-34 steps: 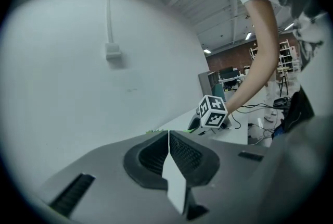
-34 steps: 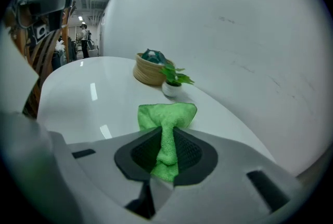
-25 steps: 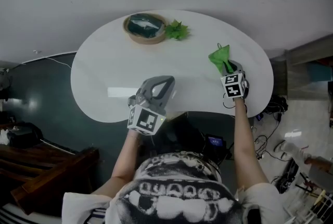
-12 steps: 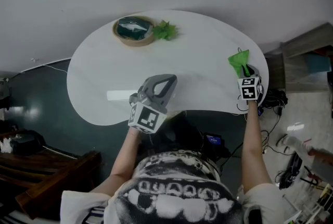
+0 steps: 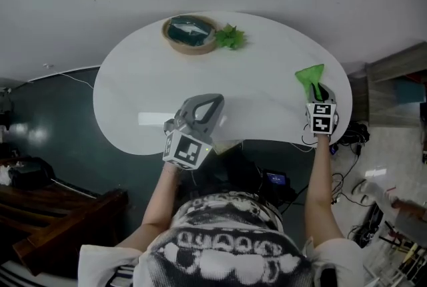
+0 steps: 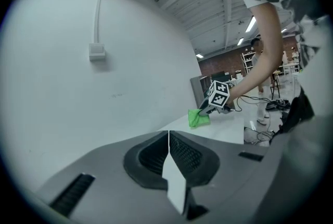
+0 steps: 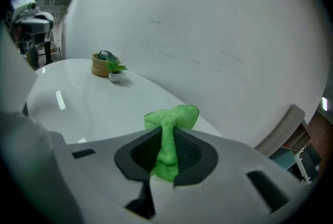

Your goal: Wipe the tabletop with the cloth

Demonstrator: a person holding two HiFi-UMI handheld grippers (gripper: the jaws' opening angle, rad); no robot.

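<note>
Cloth (image 5: 310, 77) slid right; bowl (image 5: 189, 50) holds something teal.

A tan-rimmed bowl (image 5: 190, 34) with dark contents sits at the far side, a small green plant (image 5: 230, 37) just right of it. Dark wooden furniture (image 5: 60, 209) stands near left on the floor (image 5: 40, 119).

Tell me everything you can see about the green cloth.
The cloth is bright green, soft and fuzzy-looking, like microfibre. It is bunched, not spread flat: the right gripper is shut on a narrow fold of it, and the rest fans out past the gripper's tips. It sits over the right end of the white tabletop, near the edge, and seems to rest on it. Nothing else touches it.
</note>
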